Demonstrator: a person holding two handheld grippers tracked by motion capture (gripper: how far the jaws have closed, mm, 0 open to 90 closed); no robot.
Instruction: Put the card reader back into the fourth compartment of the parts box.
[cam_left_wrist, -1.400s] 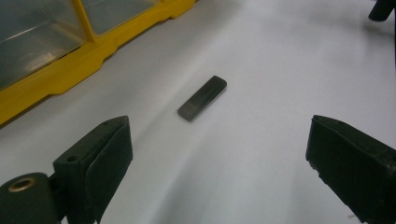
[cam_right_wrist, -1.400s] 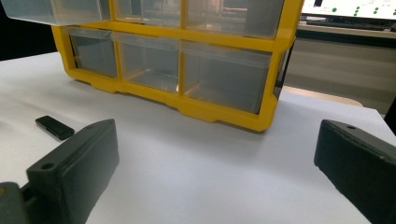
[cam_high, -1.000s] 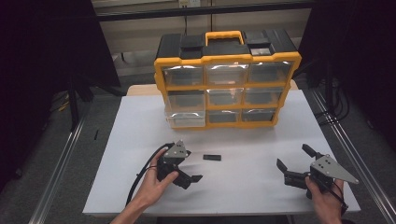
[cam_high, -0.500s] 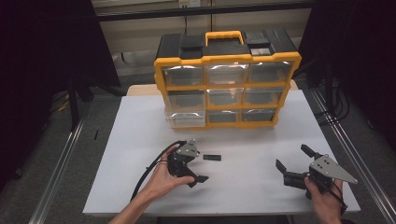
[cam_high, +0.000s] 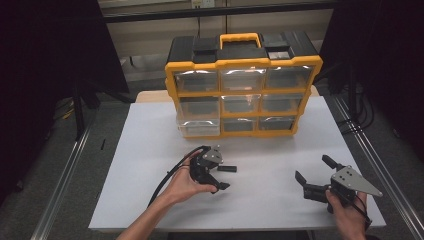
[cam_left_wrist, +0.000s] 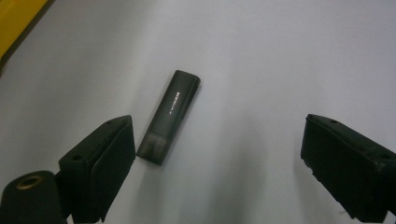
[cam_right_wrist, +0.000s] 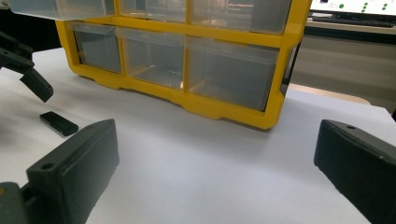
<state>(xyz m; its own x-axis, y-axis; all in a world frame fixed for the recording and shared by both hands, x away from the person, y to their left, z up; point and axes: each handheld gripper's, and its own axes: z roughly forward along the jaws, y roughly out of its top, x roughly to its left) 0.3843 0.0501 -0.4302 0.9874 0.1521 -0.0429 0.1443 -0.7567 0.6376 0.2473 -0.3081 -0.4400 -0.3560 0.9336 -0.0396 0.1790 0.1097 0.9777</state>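
- The left gripper (cam_high: 222, 176), black with a grey plate on top and held in the person's left hand (cam_high: 182, 184), has moved across the white table (cam_high: 150, 150) over the last second, towards a small black rectangular USB-style stick (cam_high: 226, 169).
- In the high view that stick now lies just ahead of the left gripper, near its far jaw; a second ago it was well clear of the tool.
- In the left gripper view the jaws stand wide apart and hold nothing. The stick (cam_left_wrist: 170, 115) lies flat on the table between them, close beside one jaw and far from the other.
- Judgement: this reads as an approach to pick up the stick; the tool may need to re-centre before it closes.
- The right gripper (cam_high: 312, 177), held in the person's right hand (cam_high: 347, 215), has barely shifted. Its jaws are wide open and empty.
- Ahead of the right gripper stands a yellow and black organiser box with clear plastic drawers (cam_right_wrist: 187, 60).
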